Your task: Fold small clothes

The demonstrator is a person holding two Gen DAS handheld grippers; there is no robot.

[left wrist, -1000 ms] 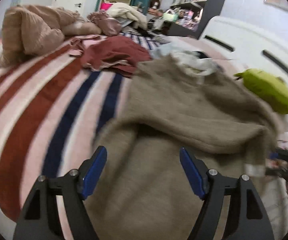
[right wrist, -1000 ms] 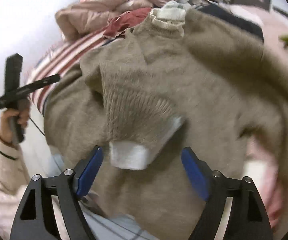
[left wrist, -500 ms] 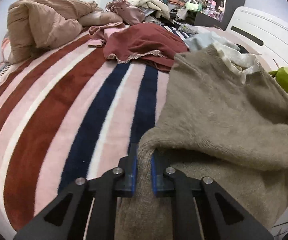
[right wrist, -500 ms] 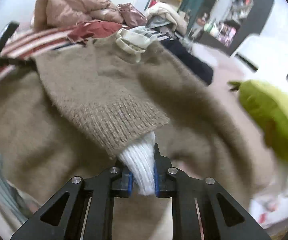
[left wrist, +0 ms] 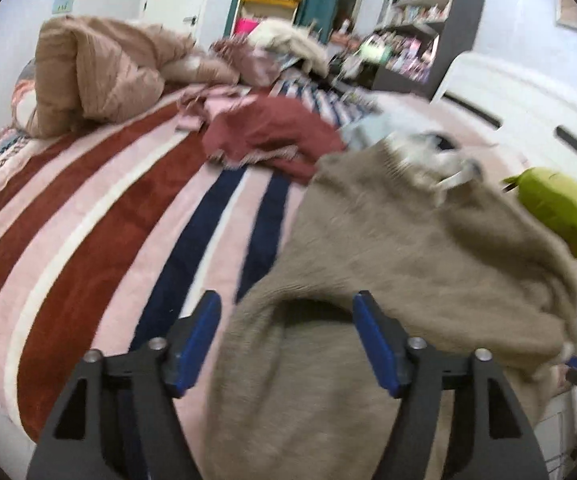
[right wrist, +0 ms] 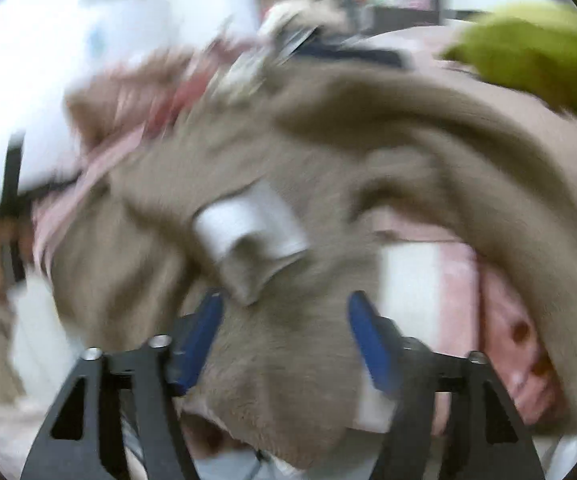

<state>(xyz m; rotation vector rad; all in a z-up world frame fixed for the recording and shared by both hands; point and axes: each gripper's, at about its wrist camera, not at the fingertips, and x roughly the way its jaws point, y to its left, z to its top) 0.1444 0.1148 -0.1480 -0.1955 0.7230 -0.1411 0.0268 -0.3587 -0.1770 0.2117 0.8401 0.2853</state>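
Both grippers have just let go — left gripper and right gripper spread wide, empty, over the tan sweater; white cuff at 12 o'clock.

From my station, both feeds show even, diffuse indoor light; I cannot place its source. Fisheye curvature bends everything toward a black circular border. My left view is moderately sharp on the striped blanket, softer on the beige sweater. My right view is heavily motion-smeared: the sweater's white cuff streaks, and the pale wall washes out to near white. Shadows are faint.
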